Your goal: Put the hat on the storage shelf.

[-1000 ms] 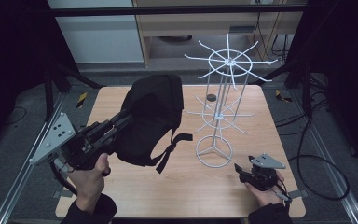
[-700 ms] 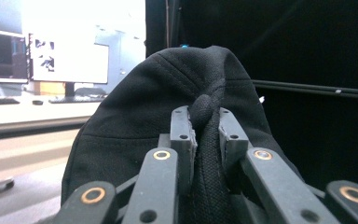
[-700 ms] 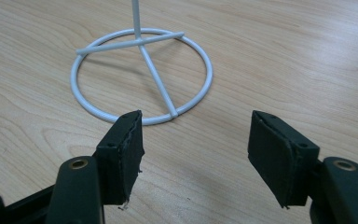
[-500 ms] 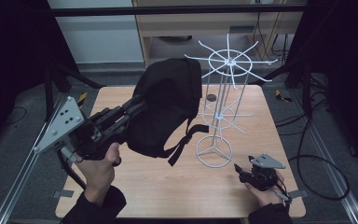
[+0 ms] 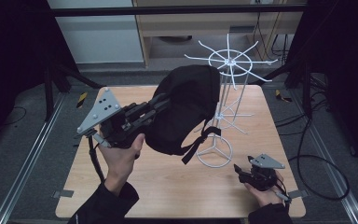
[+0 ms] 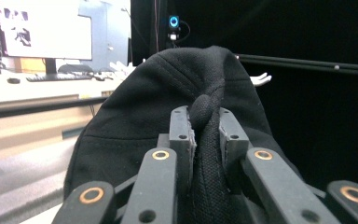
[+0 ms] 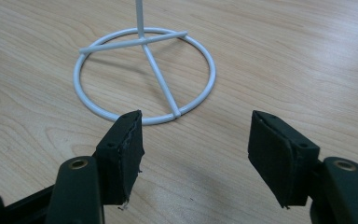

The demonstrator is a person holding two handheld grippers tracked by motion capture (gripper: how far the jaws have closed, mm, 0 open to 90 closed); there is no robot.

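Wooden table (image 5: pixel 168 186) below — the left gripper (image 5: pixel 161 103) pinches a black bag (image 5: pixel 186 107), lifted, tilted toward the white rack (image 5: pixel 230 60). Right gripper (image 5: pixel 239 169) — jaws apart.

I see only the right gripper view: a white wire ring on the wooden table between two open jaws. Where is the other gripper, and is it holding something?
Observer: The left gripper is raised over the table's left half, and it is shut on a black backpack that hangs in the air.
Operator: Which part of the bag does it pinch?
Observer: In the left gripper view the jaws clamp a thick fold of fabric at the top of the bag, with a rounded lump just above them.
Operator: And the ring that I see, does it belong to something taller?
Observer: Yes. It is the foot of a white wire rack; a thin pole rises to a hoop with spokes, and the bag is beside this hoop.
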